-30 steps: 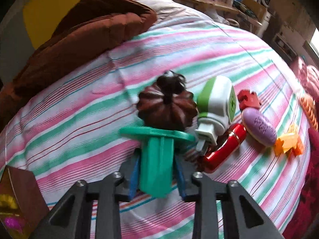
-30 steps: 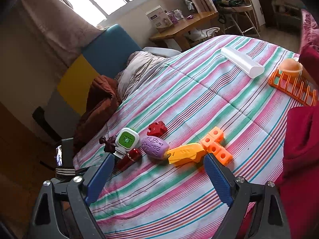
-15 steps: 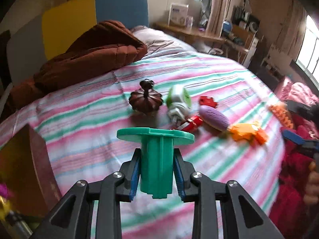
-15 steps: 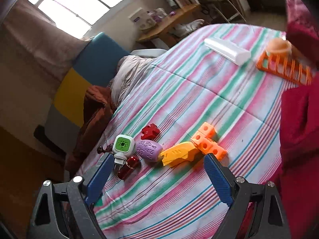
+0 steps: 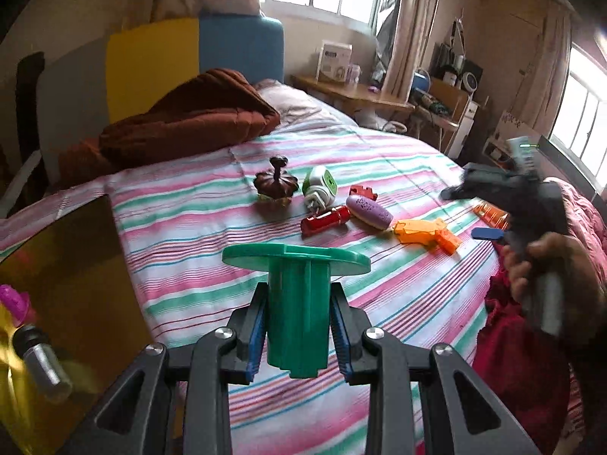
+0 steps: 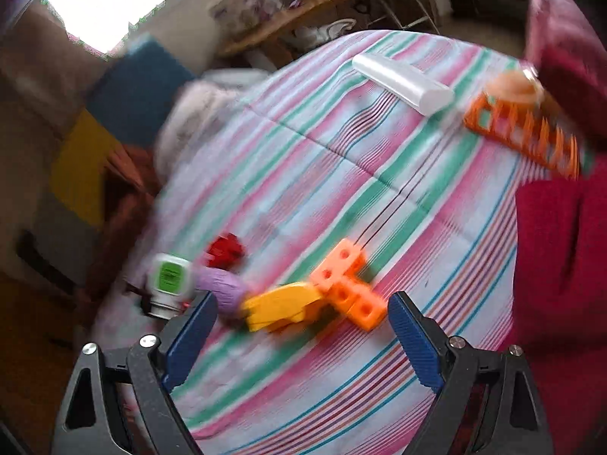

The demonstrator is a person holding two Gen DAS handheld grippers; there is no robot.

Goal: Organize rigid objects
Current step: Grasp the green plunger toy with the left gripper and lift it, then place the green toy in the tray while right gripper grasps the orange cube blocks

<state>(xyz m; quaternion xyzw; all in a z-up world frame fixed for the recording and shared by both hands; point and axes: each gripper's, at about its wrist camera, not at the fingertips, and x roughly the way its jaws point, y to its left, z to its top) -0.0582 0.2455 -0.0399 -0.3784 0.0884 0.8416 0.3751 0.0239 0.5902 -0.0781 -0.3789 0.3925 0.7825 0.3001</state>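
My left gripper (image 5: pixel 297 326) is shut on a green plastic piece with a flat disc top (image 5: pixel 296 295), held above the striped bed. Beyond it lies a row of toys: a brown pumpkin-shaped piece (image 5: pixel 275 185), a white and green plug (image 5: pixel 320 188), a red cylinder (image 5: pixel 325 220), a purple oval (image 5: pixel 368 211), a small red block (image 5: pixel 363 192) and a yellow-orange toy (image 5: pixel 426 233). My right gripper (image 6: pixel 301 320) stands open just above the yellow piece (image 6: pixel 282 305) and the orange cube block (image 6: pixel 347 284); the plug (image 6: pixel 169 280) and purple oval (image 6: pixel 224 288) lie to its left.
A gold-brown box (image 5: pixel 64 276) with a pink item and a silver tube stands at the left. An orange rack (image 6: pixel 525 131) and a white case (image 6: pixel 404 83) lie at the far right of the bed (image 6: pixel 303 174). A brown blanket (image 5: pixel 182 125) is heaped near the headboard. Red cloth (image 6: pixel 561 265) lies at the right.
My left gripper has pulled back and up from the toy row with the green piece, which now looks farther off. The right gripper has dropped closer to the yellow and orange toys.
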